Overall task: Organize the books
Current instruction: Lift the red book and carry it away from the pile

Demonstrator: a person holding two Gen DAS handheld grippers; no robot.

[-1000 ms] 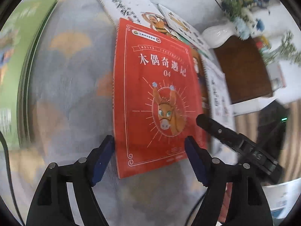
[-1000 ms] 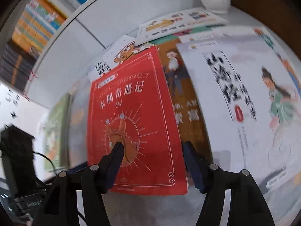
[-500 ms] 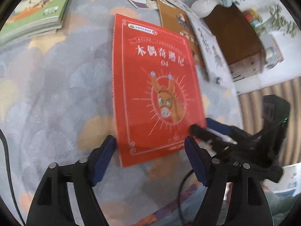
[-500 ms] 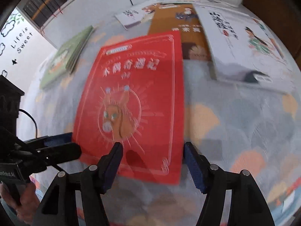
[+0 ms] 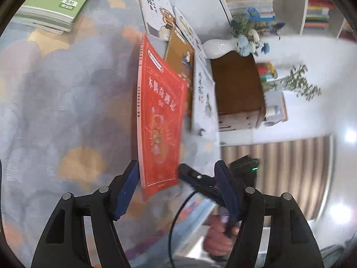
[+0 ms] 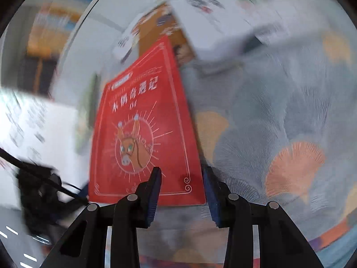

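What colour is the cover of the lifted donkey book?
Red, with an orange donkey head; clearest in the right wrist view.

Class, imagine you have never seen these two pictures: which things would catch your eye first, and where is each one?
First, the bright red book with a donkey's head on its cover, tilted up off the patterned blanket at the centre of both views. The right claw grips its near corner; the left claw gapes beside its spine. Then the green-covered book stack, far left on the blanket.

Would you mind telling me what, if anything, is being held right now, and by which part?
The right hand-held gripper pinches the red donkey-cover book at its bottom edge; the left hand-held gripper is open, holding nothing.
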